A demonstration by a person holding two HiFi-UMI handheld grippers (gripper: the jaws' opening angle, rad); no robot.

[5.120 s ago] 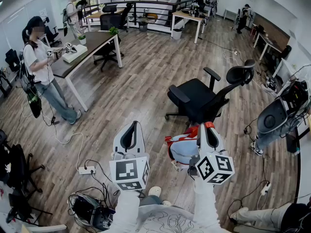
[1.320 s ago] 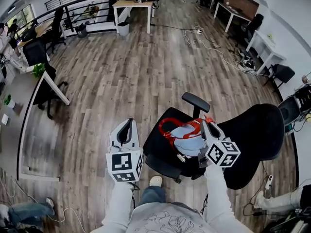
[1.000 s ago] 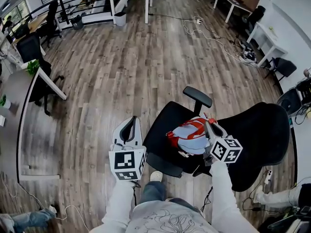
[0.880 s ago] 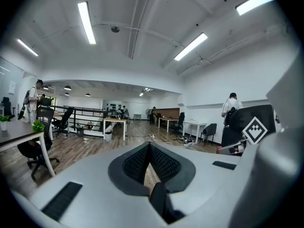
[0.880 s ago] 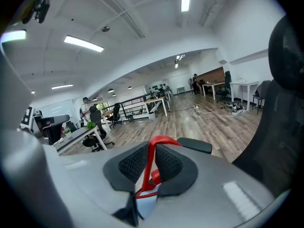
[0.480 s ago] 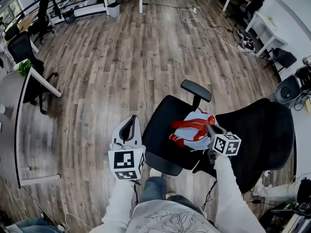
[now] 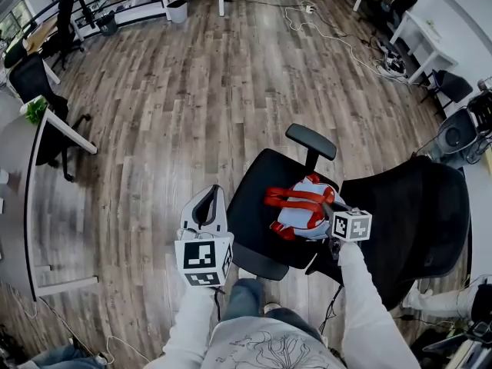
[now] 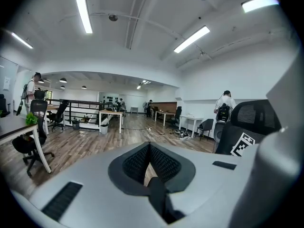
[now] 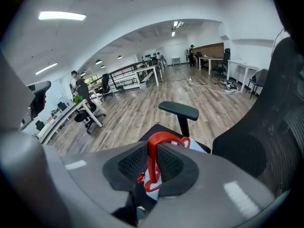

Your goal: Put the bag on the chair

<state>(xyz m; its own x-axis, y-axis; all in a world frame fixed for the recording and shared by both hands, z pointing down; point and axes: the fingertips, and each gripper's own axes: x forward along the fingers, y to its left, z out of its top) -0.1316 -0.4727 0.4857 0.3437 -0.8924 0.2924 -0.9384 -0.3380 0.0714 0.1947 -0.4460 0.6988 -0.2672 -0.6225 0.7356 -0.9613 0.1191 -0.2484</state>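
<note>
The bag, light blue with red straps, lies on the seat of the black office chair, close to the backrest. My right gripper is at the bag's right side. In the right gripper view a red strap runs up between the jaws of the right gripper, which still pinch it while they are opening. My left gripper hangs left of the chair over the floor, shut and holding nothing. The left gripper looks out across the room.
The chair's armrest stands beyond the bag. A white desk and another chair are at the left. Cables lie on the wooden floor at the far right. A person with a backpack stands further off.
The bag was carried to the chair and has sunk onto the seat over the last second. My right gripper went down and toward the backrest with it. The left gripper stayed in place.
</note>
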